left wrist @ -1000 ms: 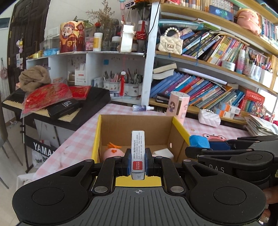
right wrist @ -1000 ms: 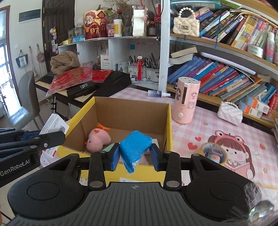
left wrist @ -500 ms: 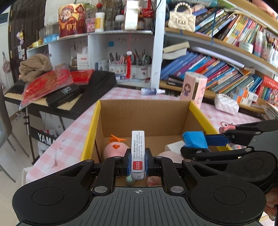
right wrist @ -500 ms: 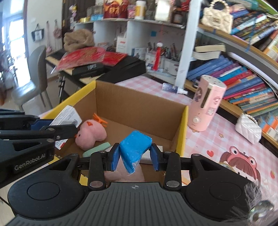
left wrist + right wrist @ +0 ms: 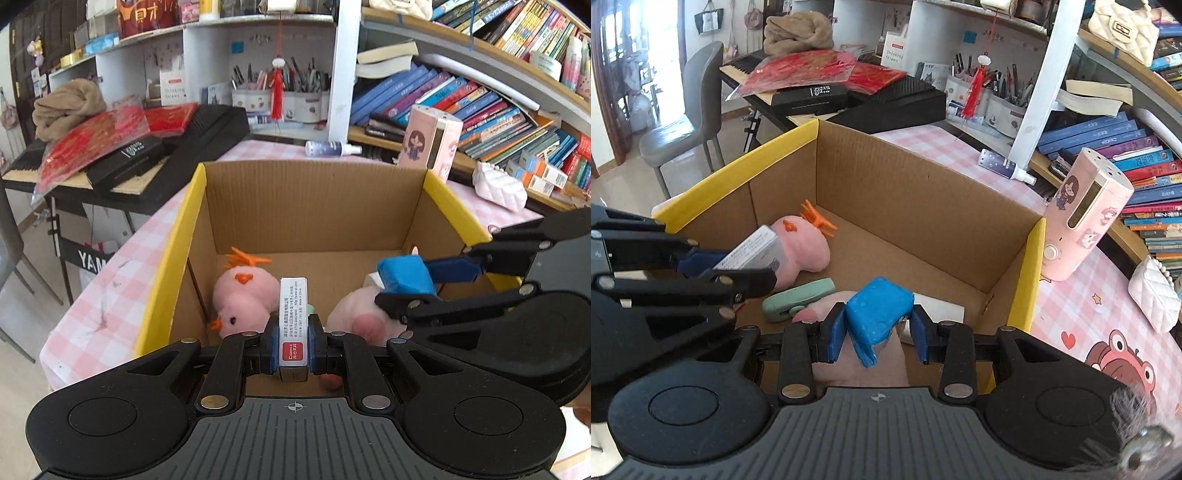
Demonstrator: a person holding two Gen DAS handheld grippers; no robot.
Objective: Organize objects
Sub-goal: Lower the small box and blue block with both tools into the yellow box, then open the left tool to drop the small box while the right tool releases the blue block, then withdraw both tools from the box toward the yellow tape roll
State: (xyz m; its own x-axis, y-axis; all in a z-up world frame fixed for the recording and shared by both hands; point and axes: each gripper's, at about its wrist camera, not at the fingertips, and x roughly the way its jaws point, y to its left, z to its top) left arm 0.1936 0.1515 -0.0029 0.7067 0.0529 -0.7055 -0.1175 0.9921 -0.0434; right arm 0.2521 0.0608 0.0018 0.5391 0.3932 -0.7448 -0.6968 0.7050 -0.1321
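Clamping a white carton (image 5: 293, 317) upright, the left gripper (image 5: 293, 341) hangs over the cardboard box (image 5: 314, 206) – pink chick toy (image 5: 243, 302) beneath; right view – right gripper (image 5: 877, 328) pinches a blue packet (image 5: 877, 314) above the box's near end.

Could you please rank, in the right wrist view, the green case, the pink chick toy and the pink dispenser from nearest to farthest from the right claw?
From the right claw, shut on the blue packet:
1. Green case, just ahead-left on the box floor.
2. Pink chick toy, farther left inside the cardboard box.
3. Pink dispenser, outside the box, on the right.
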